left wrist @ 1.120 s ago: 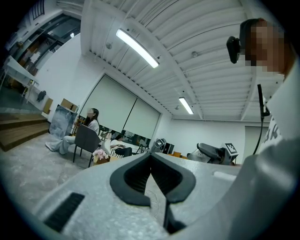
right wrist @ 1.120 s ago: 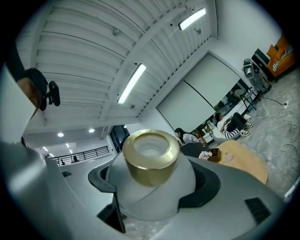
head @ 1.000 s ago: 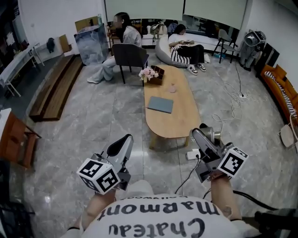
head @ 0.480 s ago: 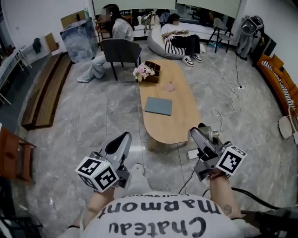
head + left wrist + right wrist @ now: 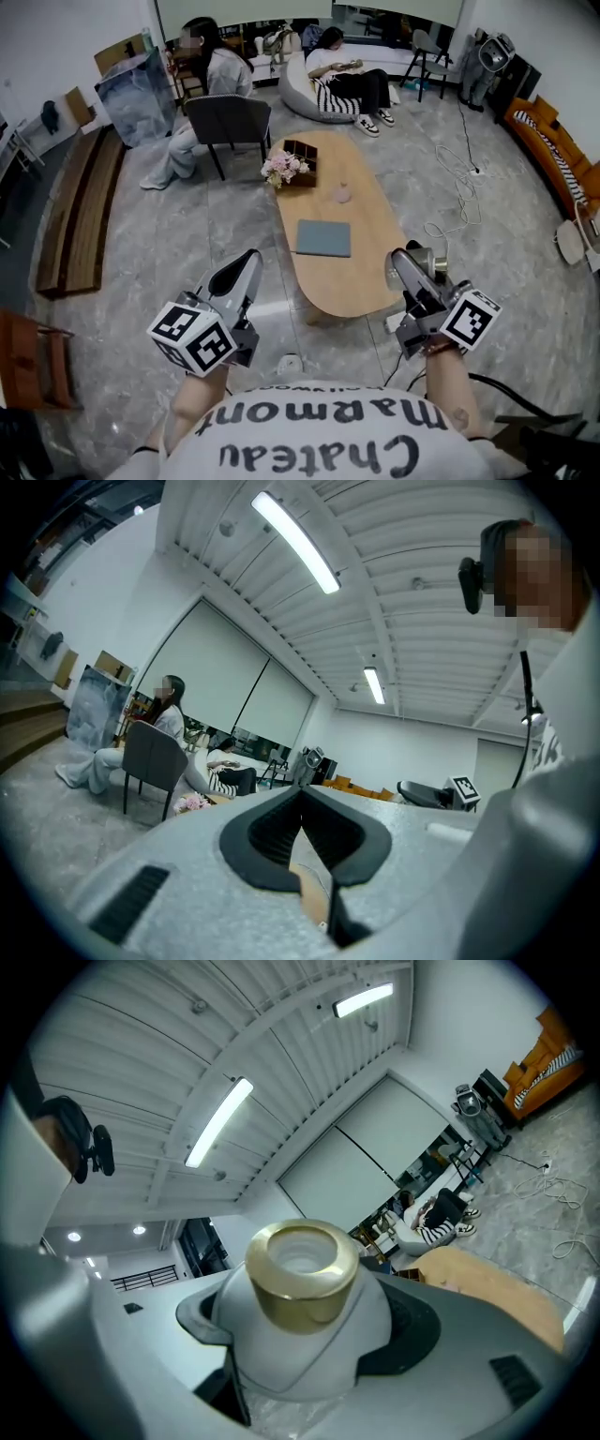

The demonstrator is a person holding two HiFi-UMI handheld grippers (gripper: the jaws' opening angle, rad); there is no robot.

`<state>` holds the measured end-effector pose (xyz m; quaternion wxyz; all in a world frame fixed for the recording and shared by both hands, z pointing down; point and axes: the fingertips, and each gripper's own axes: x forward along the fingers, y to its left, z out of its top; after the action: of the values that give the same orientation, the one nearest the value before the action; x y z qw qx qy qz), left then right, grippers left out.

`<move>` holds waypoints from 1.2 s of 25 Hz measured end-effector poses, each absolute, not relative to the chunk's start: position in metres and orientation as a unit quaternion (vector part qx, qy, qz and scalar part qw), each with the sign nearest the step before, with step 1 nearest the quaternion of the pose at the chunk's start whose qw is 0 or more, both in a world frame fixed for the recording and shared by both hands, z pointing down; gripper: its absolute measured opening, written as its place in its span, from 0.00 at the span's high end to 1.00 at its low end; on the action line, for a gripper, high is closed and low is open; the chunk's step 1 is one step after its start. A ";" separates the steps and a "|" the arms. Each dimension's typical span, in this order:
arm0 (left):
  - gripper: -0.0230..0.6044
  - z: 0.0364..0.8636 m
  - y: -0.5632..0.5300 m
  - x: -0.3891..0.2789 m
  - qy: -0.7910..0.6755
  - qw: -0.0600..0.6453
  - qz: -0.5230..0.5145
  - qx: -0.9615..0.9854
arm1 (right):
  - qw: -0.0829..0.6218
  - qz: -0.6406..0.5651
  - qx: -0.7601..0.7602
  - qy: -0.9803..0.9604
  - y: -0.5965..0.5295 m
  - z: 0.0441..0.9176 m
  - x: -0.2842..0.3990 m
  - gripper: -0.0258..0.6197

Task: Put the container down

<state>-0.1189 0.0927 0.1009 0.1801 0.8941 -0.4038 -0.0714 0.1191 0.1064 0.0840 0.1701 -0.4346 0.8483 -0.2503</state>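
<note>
My right hand-held gripper [image 5: 409, 272] clamps the container [image 5: 302, 1288] in air by the table's [image 5: 342, 277] near right edge, left hand-held gripper [image 5: 242, 277] closed empty; I'd move over the bare near end, lower gently, then release.

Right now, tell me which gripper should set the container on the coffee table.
Right. The right gripper holds the white, gold-collared container in its jaws, beside the coffee table's near end. The left gripper's jaws are together, empty.
</note>
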 end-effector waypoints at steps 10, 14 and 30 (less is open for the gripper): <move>0.94 0.103 0.027 -0.142 -0.366 0.186 -0.070 0.909 | 0.188 -0.246 -0.465 0.829 0.046 0.092 0.095 0.43; 0.94 0.117 0.010 -0.139 -0.350 0.190 -0.059 0.915 | 0.192 -0.251 -0.471 0.823 0.029 0.103 0.089 0.43; 0.94 0.244 -0.021 -0.095 -0.364 0.276 0.036 0.889 | 0.138 -0.369 -0.461 0.795 -0.033 0.222 0.095 0.43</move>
<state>-0.0954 -0.0213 0.2441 0.2761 0.8888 -0.3639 0.0358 0.0948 -0.0326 0.2221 0.1381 -0.4606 0.7954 -0.3689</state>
